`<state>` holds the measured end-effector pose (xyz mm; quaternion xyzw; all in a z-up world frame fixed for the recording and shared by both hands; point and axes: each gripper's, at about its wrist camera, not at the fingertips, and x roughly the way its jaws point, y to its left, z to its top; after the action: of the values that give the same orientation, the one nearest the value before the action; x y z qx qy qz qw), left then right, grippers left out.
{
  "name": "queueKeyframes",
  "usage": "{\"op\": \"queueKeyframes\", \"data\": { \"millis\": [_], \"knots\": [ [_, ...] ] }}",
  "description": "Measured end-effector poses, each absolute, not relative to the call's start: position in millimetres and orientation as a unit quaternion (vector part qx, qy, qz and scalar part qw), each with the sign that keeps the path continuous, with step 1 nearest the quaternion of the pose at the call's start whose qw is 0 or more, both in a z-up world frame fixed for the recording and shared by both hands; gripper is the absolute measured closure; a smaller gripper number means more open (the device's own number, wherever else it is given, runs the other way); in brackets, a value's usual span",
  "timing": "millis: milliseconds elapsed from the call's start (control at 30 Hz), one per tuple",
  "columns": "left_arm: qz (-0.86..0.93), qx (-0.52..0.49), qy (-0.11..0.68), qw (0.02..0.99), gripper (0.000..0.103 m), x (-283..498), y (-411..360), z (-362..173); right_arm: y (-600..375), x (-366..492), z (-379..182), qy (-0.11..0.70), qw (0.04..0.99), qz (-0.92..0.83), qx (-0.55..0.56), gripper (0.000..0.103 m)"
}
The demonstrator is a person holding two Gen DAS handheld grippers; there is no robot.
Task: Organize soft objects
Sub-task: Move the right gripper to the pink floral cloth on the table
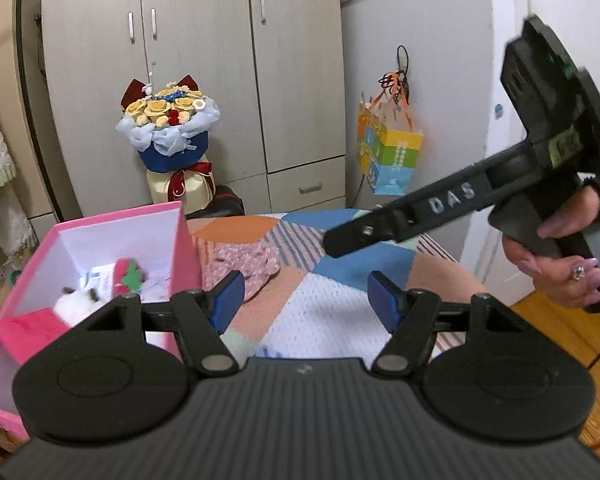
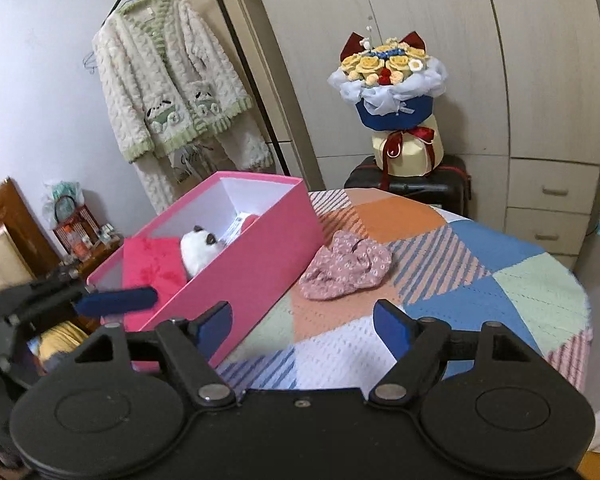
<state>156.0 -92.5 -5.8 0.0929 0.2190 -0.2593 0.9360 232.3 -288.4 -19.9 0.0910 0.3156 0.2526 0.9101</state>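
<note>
Patchwork-quilt bed (image 2: pixel 480 272) carries pink box (image 2: pixel 260 256) on its left side, holding white plush (image 2: pixel 198 250) and red cloth (image 2: pixel 152 266). Floral scrunchie (image 2: pixel 346 266) lies just right of the box. Left gripper (image 1: pixel 306 294) and right gripper (image 2: pixel 302 330): jaws wide, empty.

Left tongs (image 1: pixel 306 300) agape and empty, right tongs (image 2: pixel 302 326) likewise, tilted downward
</note>
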Motion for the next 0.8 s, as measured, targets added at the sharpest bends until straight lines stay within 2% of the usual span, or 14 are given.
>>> {"op": "queueKeyframes", "data": {
  "millis": [33,267,367,600,700,800],
  "knots": [
    [-0.258,0.087,0.218,0.937,0.031,163,-96,-10,-291,241,-23,0.316,0.908,0.257,0.093,0.021],
    [-0.179,0.067,0.200,0.961,0.030,215,-120,-39,-305,296,-41,0.331,0.897,0.274,0.102,0.021],
    [-0.157,0.041,0.218,0.962,0.030,237,-124,-52,-309,321,-50,0.339,0.890,0.285,0.108,0.021],
    [-0.070,0.057,0.256,0.962,0.030,281,-147,-94,-301,375,-74,0.372,0.869,0.302,0.125,0.021],
    [-0.041,0.015,0.257,0.965,0.031,289,-140,-105,-294,393,-85,0.382,0.864,0.303,0.125,0.021],
    [-0.039,0.019,0.263,0.964,0.031,293,-142,-109,-288,406,-94,0.392,0.857,0.311,0.125,0.021]
  ]
}}
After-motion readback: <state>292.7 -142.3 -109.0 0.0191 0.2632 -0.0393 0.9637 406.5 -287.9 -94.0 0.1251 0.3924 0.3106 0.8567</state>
